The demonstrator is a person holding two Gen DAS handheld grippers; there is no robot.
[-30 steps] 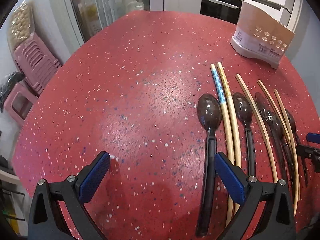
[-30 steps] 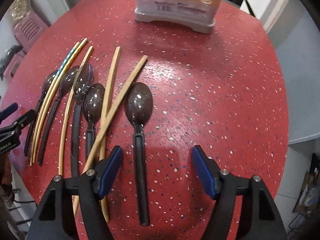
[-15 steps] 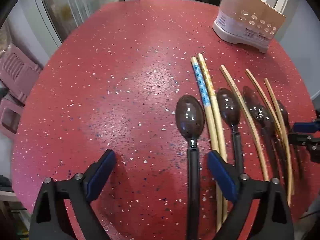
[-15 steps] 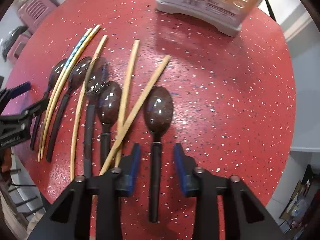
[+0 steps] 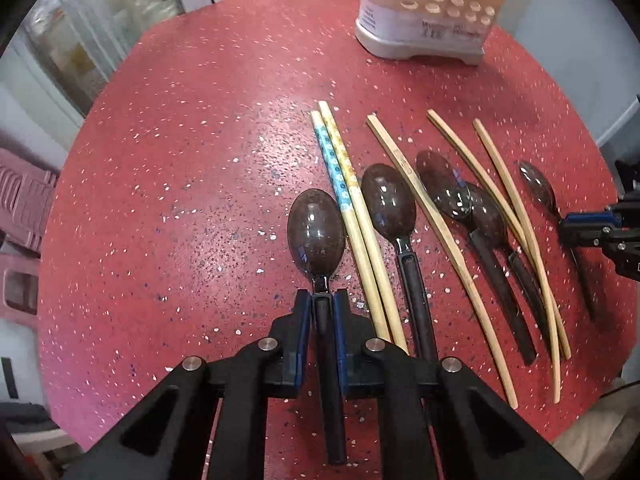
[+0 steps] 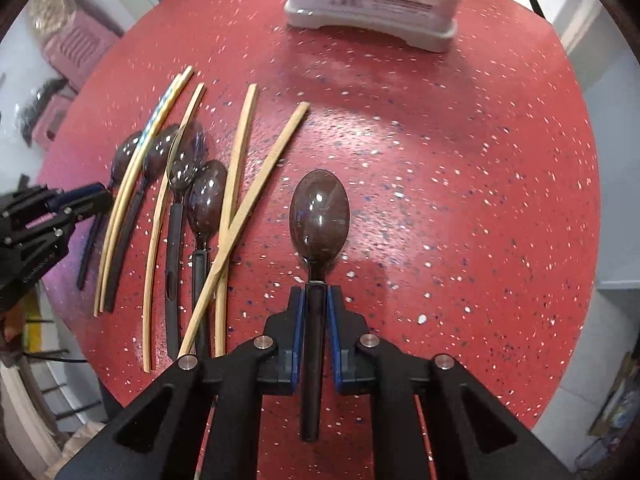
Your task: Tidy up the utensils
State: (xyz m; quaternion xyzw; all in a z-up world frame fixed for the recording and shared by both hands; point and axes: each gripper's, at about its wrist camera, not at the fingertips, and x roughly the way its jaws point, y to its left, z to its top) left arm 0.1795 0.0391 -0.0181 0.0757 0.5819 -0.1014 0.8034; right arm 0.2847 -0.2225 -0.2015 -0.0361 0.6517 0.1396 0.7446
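Left gripper point(image 5: 322, 312) and right gripper point(image 6: 316, 308), jaws just closed, each pinch a dark spoon's handle near the neck. Gripping there probably steadies the bowls for transfer to the utensil holder point(image 6: 372, 4).

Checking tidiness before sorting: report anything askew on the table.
Two plain chopsticks cross in an X beside the right spoon, one slanted over the other. Two dark spoons overlap at their bowls. Nothing looks spilled or broken.

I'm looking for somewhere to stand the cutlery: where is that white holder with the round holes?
The white holder stands at the far edge of the red table, top right in the left camera's view, beyond the tips of the chopsticks; in the right camera's view it is top centre.
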